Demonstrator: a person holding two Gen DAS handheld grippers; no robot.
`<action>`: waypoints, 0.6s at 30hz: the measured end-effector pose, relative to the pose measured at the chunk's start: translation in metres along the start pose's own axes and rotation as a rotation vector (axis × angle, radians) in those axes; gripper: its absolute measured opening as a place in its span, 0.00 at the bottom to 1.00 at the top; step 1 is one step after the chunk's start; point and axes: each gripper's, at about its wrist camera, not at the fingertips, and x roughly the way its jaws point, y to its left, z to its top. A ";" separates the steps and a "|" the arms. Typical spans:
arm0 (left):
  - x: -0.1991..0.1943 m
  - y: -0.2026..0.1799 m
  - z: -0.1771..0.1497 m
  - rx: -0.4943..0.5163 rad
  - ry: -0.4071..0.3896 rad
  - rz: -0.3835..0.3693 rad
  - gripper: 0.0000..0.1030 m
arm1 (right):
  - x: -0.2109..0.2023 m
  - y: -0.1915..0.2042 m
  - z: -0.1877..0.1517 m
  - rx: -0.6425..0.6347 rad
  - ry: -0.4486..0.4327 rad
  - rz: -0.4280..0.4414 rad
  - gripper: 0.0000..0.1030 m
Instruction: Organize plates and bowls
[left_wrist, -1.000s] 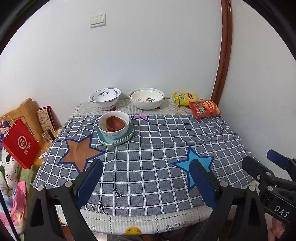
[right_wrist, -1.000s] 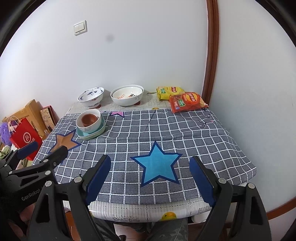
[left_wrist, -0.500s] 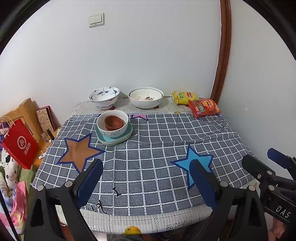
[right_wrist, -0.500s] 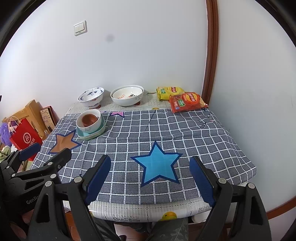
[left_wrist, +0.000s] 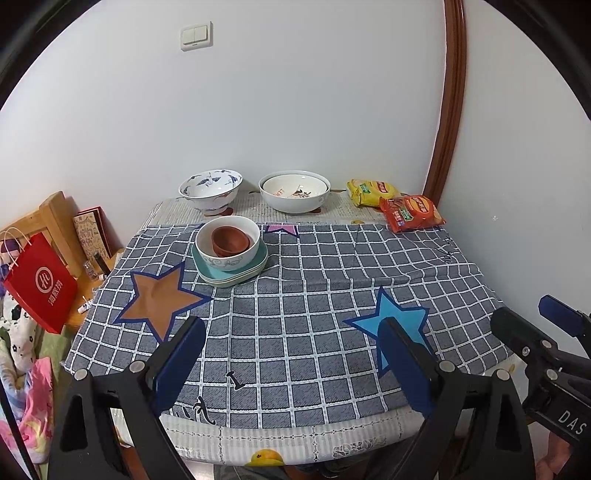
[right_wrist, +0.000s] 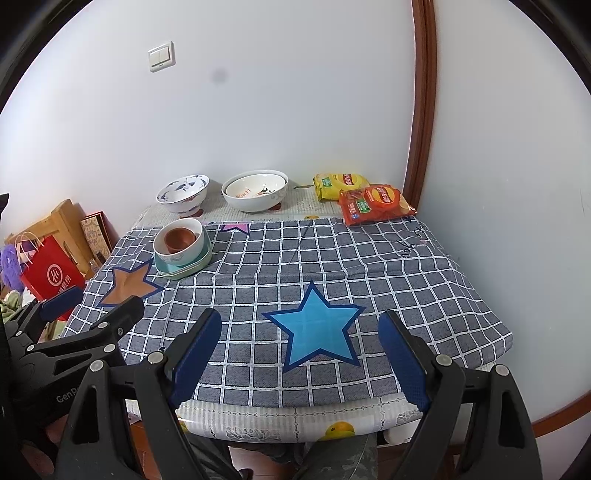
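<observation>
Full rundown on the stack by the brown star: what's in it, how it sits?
The stack has three tiers: pale green, rounded-square plates at the bottom, apparently two; a white bowl with a faint grey-blue pattern standing upright on them; and a small reddish-brown bowl nested inside, leaning slightly. It rests on the checked cloth, just beyond the brown star. Nothing else touches it.

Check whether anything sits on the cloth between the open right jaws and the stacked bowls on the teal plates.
Nothing visible does. Between the right gripper and the stacked bowls lies only flat checked cloth. The snack packets lie off to the far right.
</observation>
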 end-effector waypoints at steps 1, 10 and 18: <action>0.000 0.000 0.000 0.001 0.001 0.001 0.92 | 0.000 0.000 0.000 0.001 0.000 0.000 0.83; -0.001 -0.002 0.000 0.003 -0.002 -0.002 0.92 | -0.003 -0.002 -0.002 0.007 -0.004 0.002 0.83; -0.003 -0.004 0.001 0.005 -0.008 -0.002 0.92 | -0.004 -0.003 -0.002 0.006 -0.008 0.000 0.83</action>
